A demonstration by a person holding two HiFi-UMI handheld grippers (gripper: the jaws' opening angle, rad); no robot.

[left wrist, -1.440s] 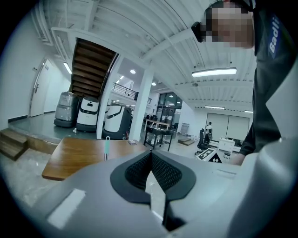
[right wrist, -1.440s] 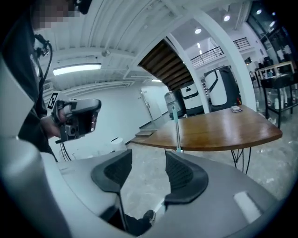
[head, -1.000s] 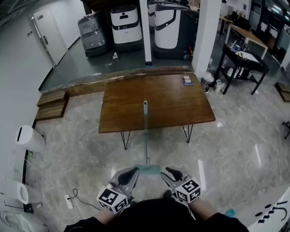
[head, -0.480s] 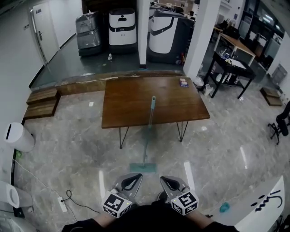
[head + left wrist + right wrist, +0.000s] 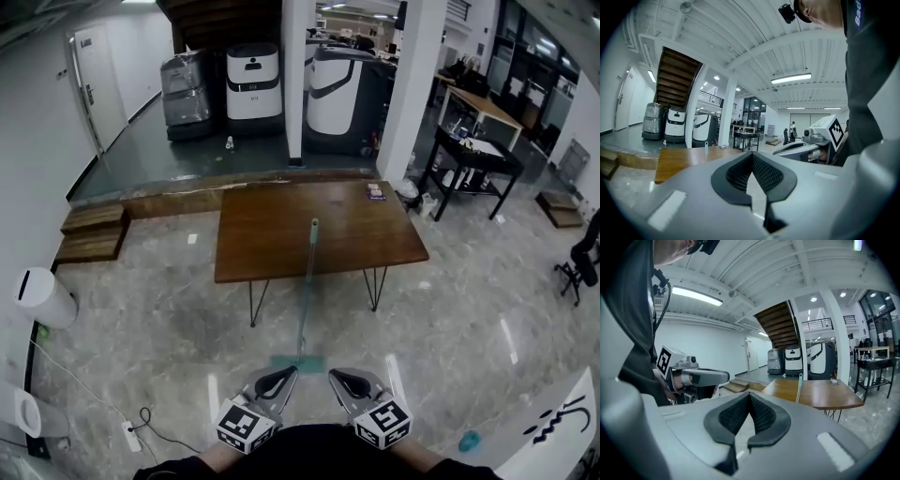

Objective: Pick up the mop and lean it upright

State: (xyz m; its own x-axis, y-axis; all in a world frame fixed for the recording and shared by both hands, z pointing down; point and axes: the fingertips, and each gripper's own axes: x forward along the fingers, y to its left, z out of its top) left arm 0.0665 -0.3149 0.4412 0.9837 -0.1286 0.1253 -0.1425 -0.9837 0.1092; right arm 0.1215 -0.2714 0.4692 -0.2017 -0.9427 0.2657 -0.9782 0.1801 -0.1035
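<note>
**Mop stands propped at the table, both tools shut and empty**

We hold the left gripper [image 5: 279, 374] and the right gripper [image 5: 339, 377] low and close to the body. Each one's own view shows its jaws pressed together with nothing between them.

The mop [image 5: 305, 295] stands apart from both grippers, straight ahead. Its flat head [image 5: 298, 362] sits on the floor [image 5: 150, 309] just beyond the jaw tips. Its handle [image 5: 310, 253] rises away from us and seems to rest against the near edge of the table [image 5: 272, 234]. As it lies, we judge it is already leaning upright.

If we take it again, we expect a light, stiff pole. It is long and thin, so it will likely swing like a lever if we grip it far from its balance. The handle looks smooth and may twist or slide between the pads. The head seems the heavier end and can stay on the floor as a pivot.

We would close one gripper around the handle about midway up and steady it higher with the other. The lean looks shallow, so a nudge sideways could send it sliding along the table edge.
</note>
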